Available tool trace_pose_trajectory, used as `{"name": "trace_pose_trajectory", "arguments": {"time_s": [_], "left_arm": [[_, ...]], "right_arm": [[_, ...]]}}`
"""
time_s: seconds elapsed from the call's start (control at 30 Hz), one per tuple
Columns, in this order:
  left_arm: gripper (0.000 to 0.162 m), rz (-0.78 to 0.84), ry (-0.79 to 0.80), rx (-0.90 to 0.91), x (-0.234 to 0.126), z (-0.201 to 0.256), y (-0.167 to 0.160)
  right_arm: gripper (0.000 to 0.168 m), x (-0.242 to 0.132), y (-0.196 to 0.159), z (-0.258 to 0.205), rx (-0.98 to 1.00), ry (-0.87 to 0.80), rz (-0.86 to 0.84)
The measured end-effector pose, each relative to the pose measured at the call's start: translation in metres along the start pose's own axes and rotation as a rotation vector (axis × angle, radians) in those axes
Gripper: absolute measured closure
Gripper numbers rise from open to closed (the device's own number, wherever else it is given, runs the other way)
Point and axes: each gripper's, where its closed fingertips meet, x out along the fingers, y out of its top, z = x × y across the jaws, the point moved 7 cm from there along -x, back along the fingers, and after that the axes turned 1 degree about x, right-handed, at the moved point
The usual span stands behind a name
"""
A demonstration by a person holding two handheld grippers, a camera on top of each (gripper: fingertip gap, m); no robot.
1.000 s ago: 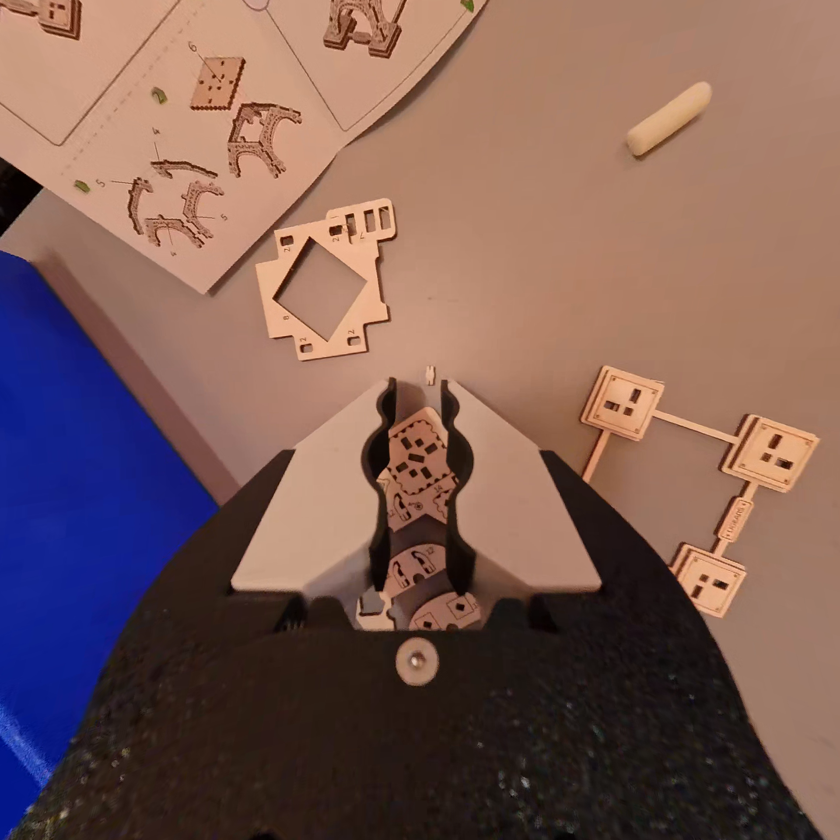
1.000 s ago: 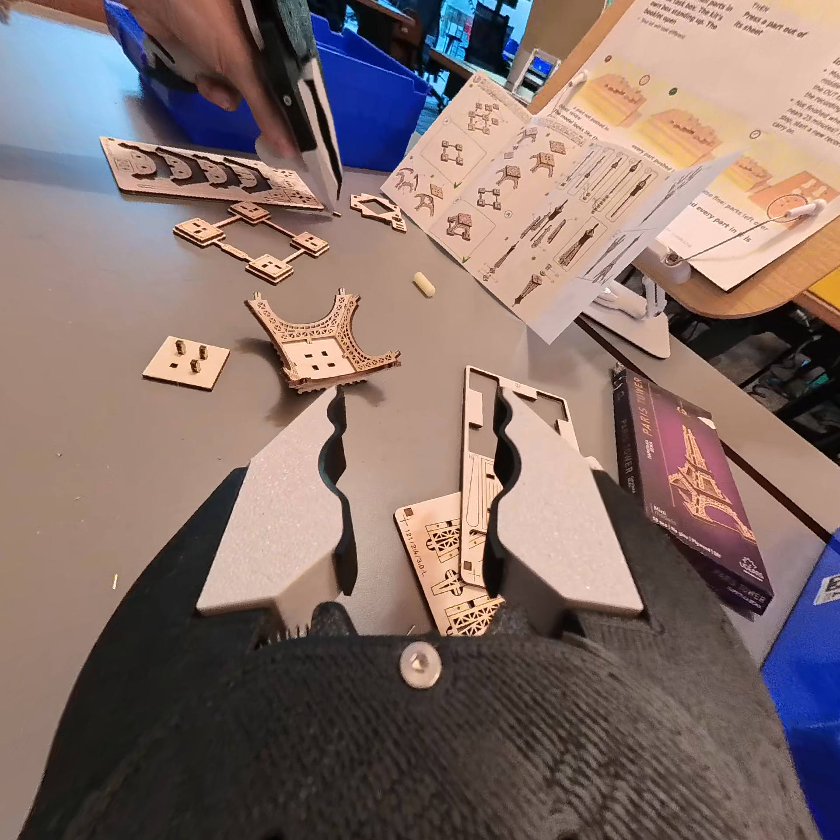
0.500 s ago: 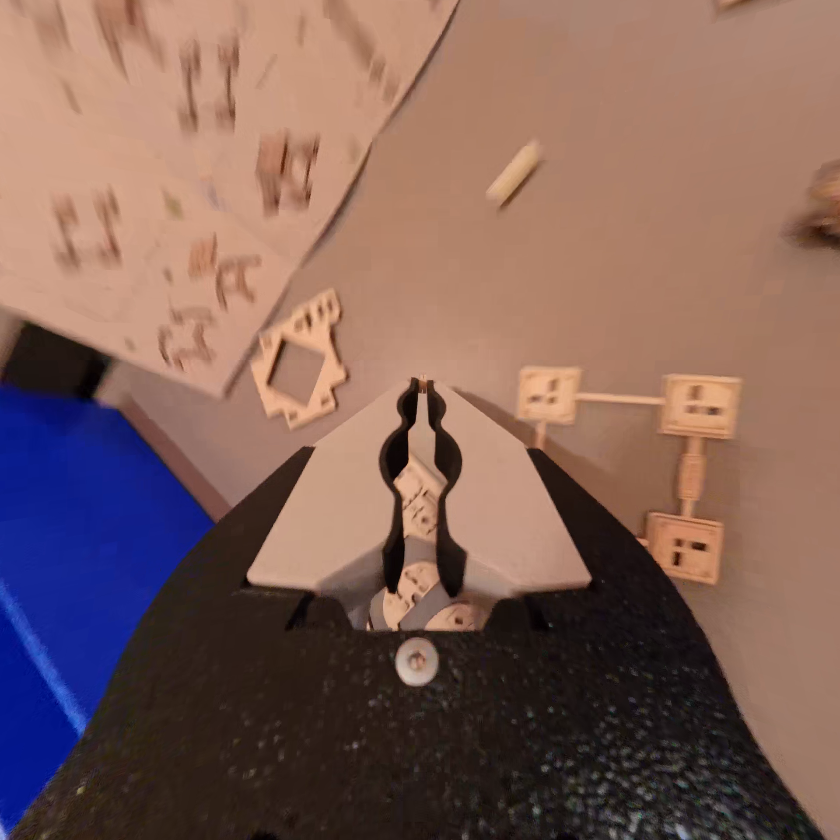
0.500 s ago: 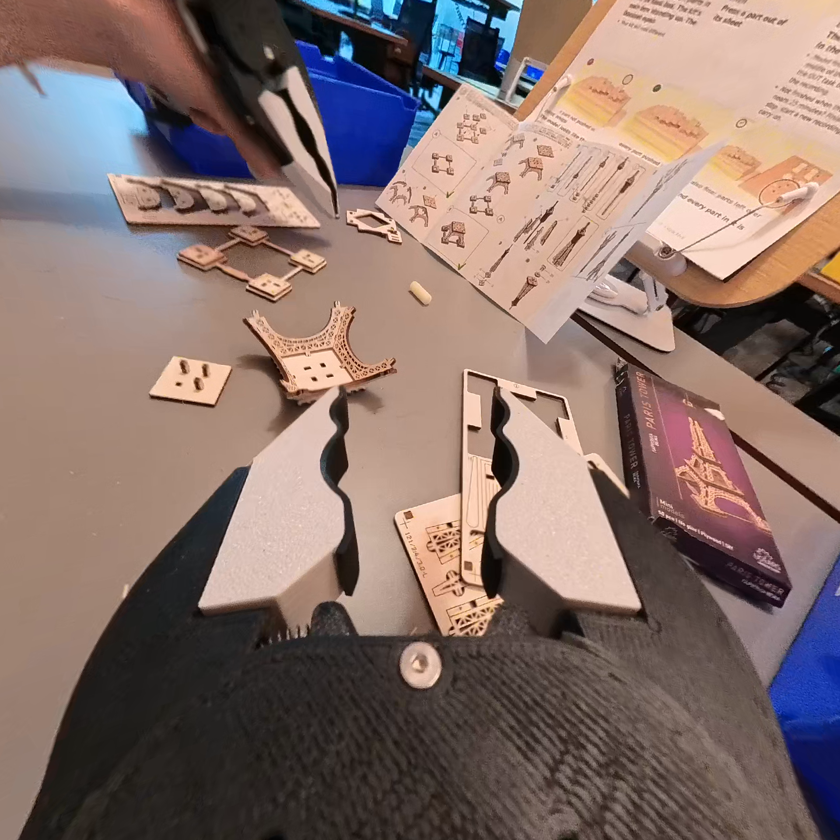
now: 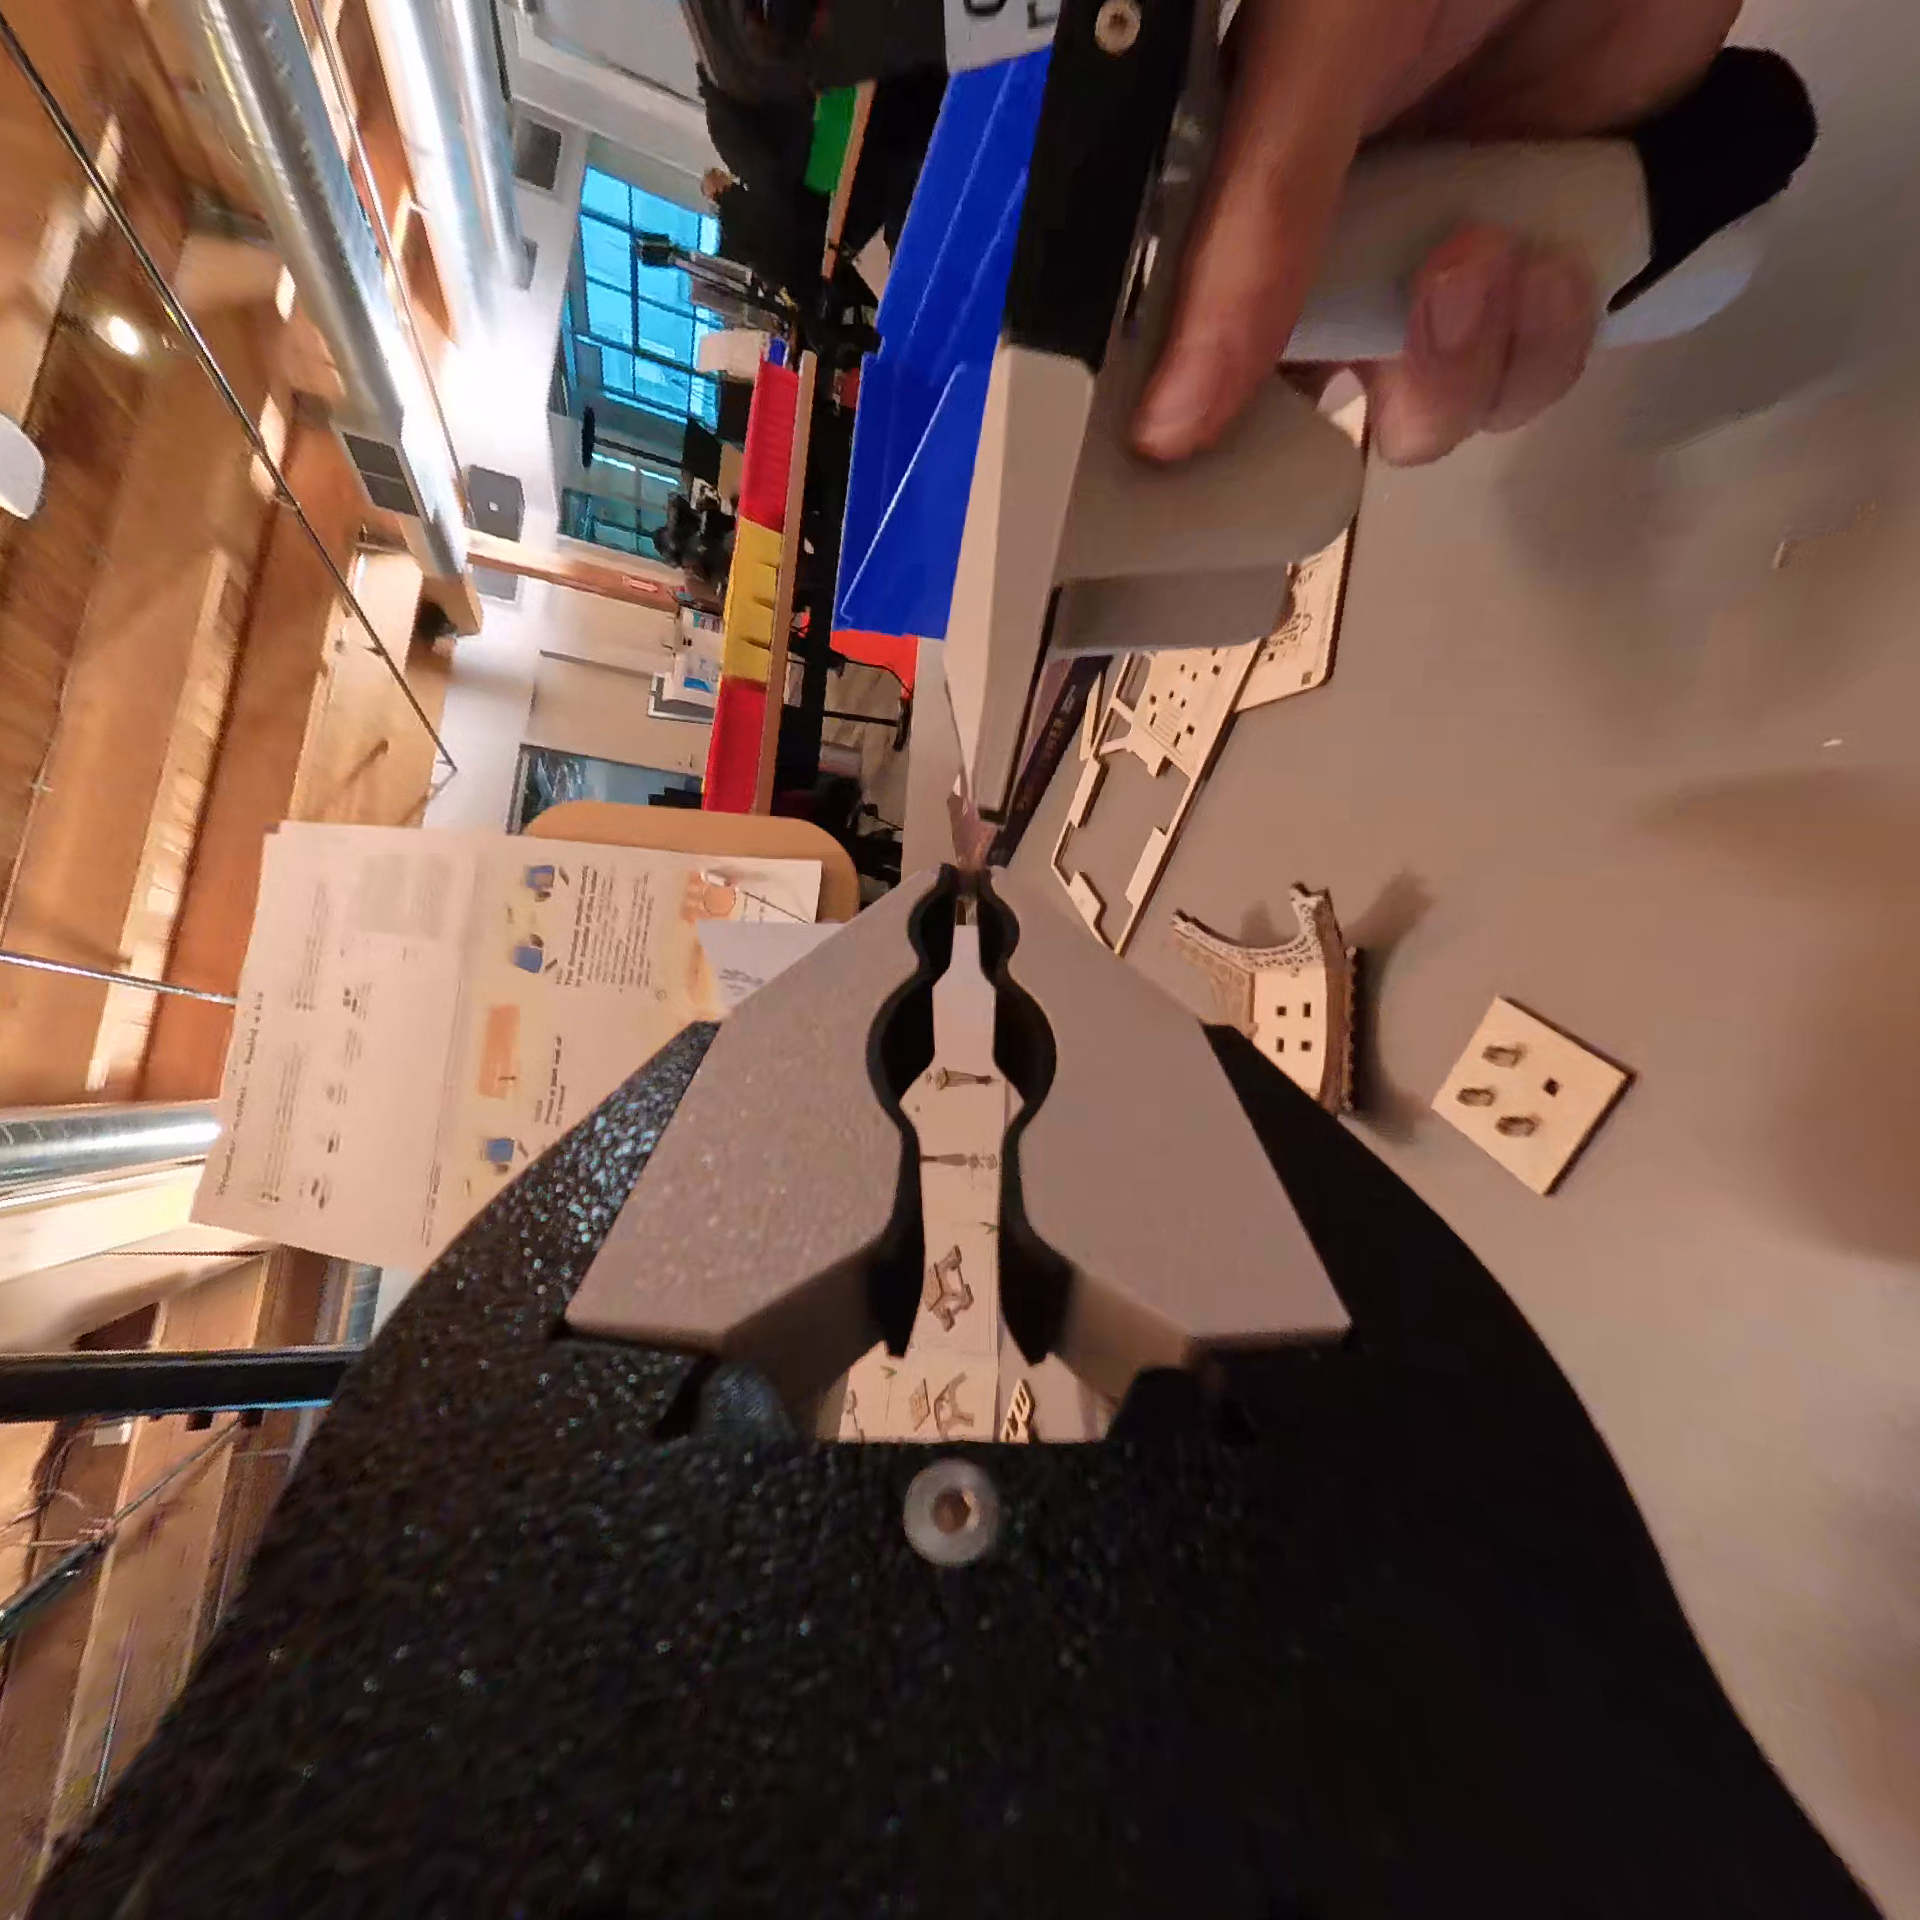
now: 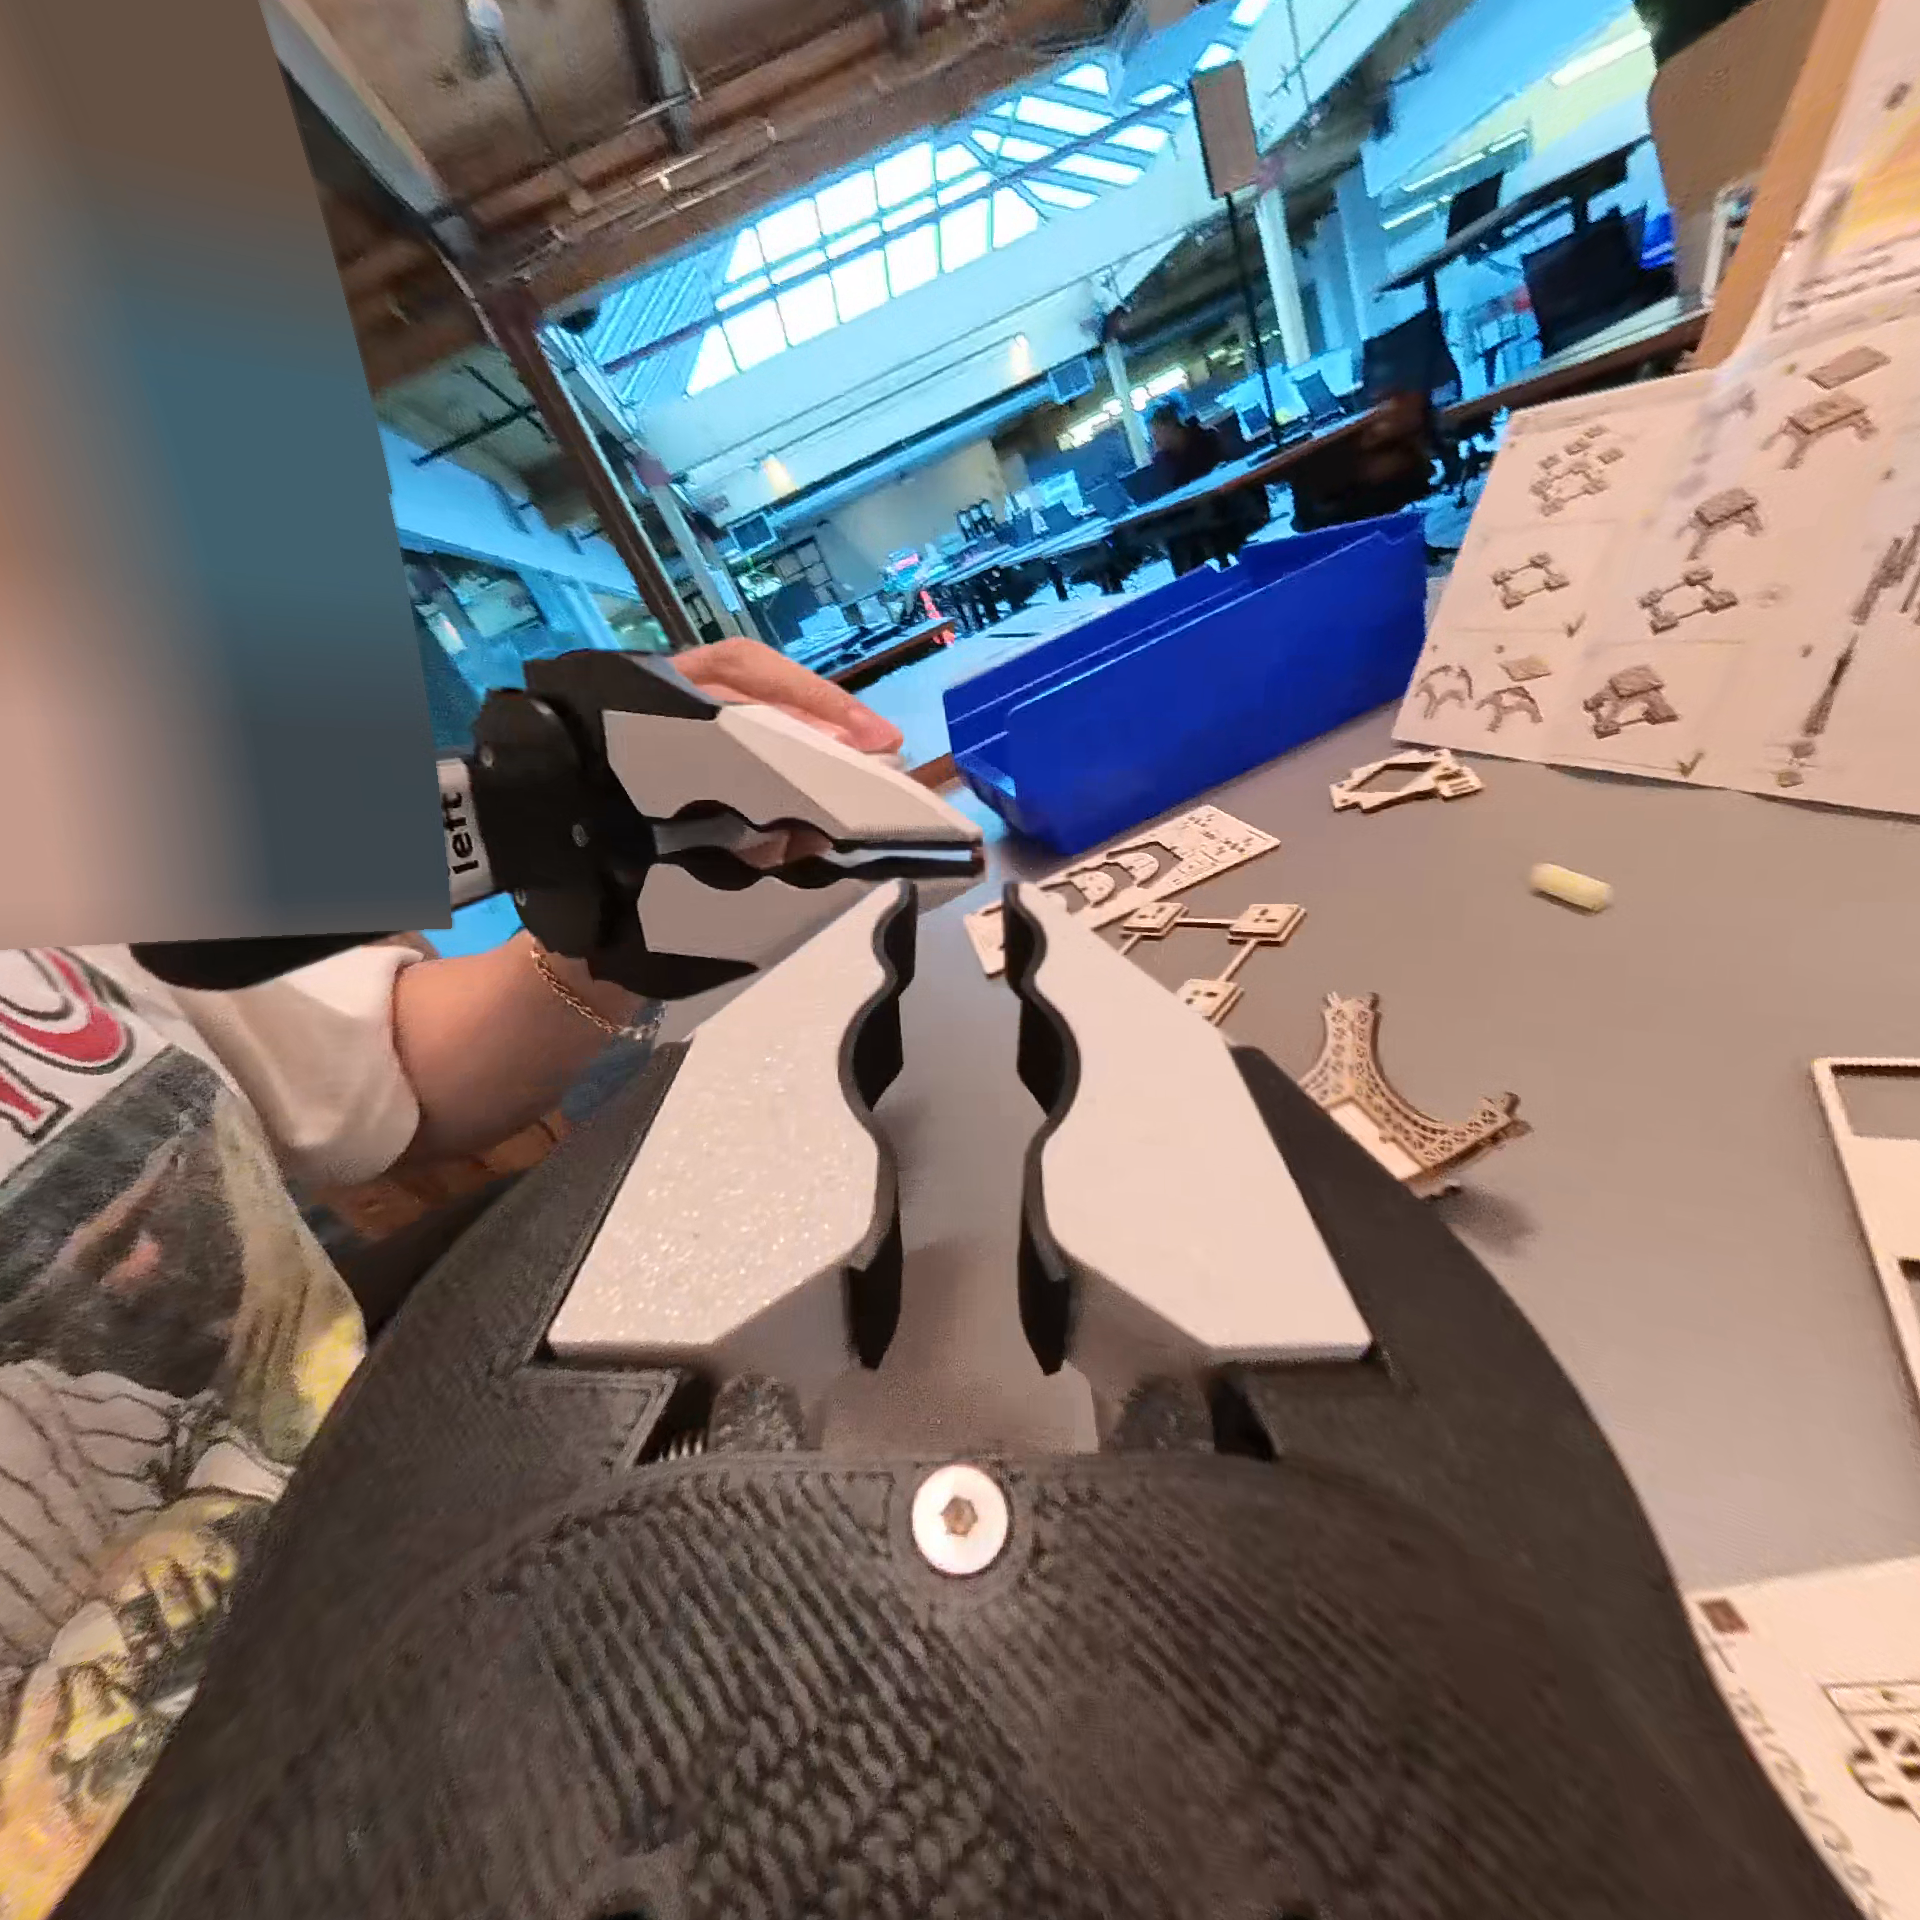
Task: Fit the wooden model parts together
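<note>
My left gripper point(image 5: 969, 885) is shut on a tiny wooden peg point(image 5: 972, 873) pinched at its very tips. It is held above the grey table point(image 5: 1558, 727) and turned on its side. In the right wrist view the left gripper point(image 6: 971, 857) points right, its tips just above my right gripper point(image 6: 956, 906), which is open with a narrow gap and empty. The right gripper point(image 5: 977, 800) shows in the left wrist view, tips almost touching the peg. The arched tower base point(image 6: 1392, 1112) and a square plate with pegs point(image 5: 1527, 1091) lie on the table.
A part sheet point(image 6: 1143, 862), a frame of small squares point(image 6: 1216, 935), a square-hole frame point(image 6: 1403, 779) and a white cylinder point(image 6: 1569, 888) lie beyond. A blue bin point(image 6: 1195, 665) stands behind. The instruction sheet point(image 6: 1683, 592) is at the right, an emptied sheet point(image 6: 1870, 1143) at the right edge. Only a small space, under 4 cm, lies between the two pairs of fingers.
My left gripper shut on the tiny peg, lifted it off the table and rolled sideways toward the right gripper. The right gripper swung left and up to meet it, and its jaws narrowed.
</note>
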Motion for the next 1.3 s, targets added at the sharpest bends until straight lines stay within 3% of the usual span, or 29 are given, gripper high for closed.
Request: {"name": "trace_pose_trajectory", "arguments": {"time_s": [0.3,0.63,0.93,1.2,1.3], "left_arm": [[0.161,0.027,-0.004,0.009,-0.007,0.001,0.017],[0.161,0.047,0.008,-0.021,-0.011,-0.001,0.021],[0.156,0.261,-0.057,-0.344,-0.025,-0.018,0.024],[0.162,0.297,-0.125,-0.346,-0.026,-0.018,0.027],[0.155,0.301,-0.154,-0.342,-0.026,-0.017,0.028]], "right_arm": [[0.167,-0.001,0.003,-0.009,-0.034,0.038,0.0],[0.168,-0.003,0.004,-0.011,-0.025,0.076,-0.017],[0.168,-0.007,0.006,-0.01,0.384,0.363,0.062],[0.168,-0.006,0.004,-0.016,0.482,0.472,0.039],[0.168,-0.006,0.003,-0.015,0.491,0.466,0.036]]}}
